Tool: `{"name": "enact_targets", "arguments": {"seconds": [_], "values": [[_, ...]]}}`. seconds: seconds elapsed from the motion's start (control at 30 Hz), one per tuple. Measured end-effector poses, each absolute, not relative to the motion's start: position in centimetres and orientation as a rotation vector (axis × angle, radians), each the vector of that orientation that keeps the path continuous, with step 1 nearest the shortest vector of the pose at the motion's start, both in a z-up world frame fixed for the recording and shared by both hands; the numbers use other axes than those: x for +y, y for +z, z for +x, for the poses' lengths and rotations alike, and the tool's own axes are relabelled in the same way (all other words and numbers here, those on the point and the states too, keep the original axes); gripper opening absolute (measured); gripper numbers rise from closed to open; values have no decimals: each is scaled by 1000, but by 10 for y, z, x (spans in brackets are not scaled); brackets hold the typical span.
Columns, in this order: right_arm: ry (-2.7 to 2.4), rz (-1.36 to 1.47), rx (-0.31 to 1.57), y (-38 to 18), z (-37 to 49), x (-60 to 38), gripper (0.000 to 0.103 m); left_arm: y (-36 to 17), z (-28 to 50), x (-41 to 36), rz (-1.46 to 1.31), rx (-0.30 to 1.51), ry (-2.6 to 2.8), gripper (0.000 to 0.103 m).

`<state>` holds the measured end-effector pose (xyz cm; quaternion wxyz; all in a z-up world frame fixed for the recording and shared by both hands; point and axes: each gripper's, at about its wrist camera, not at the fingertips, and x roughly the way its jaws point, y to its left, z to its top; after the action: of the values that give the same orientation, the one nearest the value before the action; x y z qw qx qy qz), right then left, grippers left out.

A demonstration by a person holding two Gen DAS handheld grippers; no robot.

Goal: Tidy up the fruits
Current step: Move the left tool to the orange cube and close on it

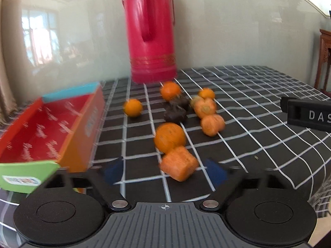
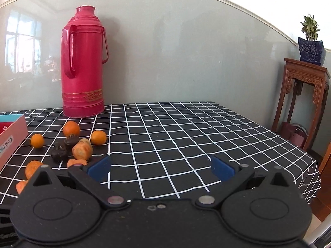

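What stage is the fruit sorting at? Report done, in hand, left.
Done: nothing visible; the red box looks empty. In hand: the left hand-held gripper is open around the nearest orange fruit, its pads not yet pressing. The right hand-held gripper is open over bare tablecloth. Left: every fruit, including the two dark ones, still on the cloth.

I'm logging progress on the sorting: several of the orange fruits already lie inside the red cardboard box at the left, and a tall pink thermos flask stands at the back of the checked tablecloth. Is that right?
Not quite. The red cardboard box holds no fruit; the left wrist view shows its red interior bare. The orange fruits all lie on the checked tablecloth. The tall pink thermos flask does stand at the back.
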<state>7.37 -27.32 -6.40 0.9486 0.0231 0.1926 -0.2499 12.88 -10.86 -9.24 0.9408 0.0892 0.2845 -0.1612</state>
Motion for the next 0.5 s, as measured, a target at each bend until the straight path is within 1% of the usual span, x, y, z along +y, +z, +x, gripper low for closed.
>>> {"name": "enact_targets", "arguments": {"seconds": [0.03, 0.2, 0.23, 0.27, 0.3, 0.37, 0.5], "values": [[-510, 54, 399, -65, 75, -273, 97, -95, 131, -109, 168, 597, -332, 74], [-503, 99, 410, -67, 76, -278, 97, -96, 129, -109, 145, 586, -332, 73], [-504, 99, 411, -67, 76, -278, 97, -96, 128, -109, 142, 583, -335, 67], [-505, 98, 411, -67, 76, -278, 97, -96, 128, -110, 142, 585, -339, 56], [-505, 97, 412, -68, 76, -277, 97, -97, 128, -110, 137, 589, -346, 54], [-504, 95, 415, -68, 77, -277, 97, -97, 128, -110, 129, 586, -347, 43], [-498, 90, 421, -69, 77, -275, 97, -95, 129, -108, 104, 582, -343, 41]]}}
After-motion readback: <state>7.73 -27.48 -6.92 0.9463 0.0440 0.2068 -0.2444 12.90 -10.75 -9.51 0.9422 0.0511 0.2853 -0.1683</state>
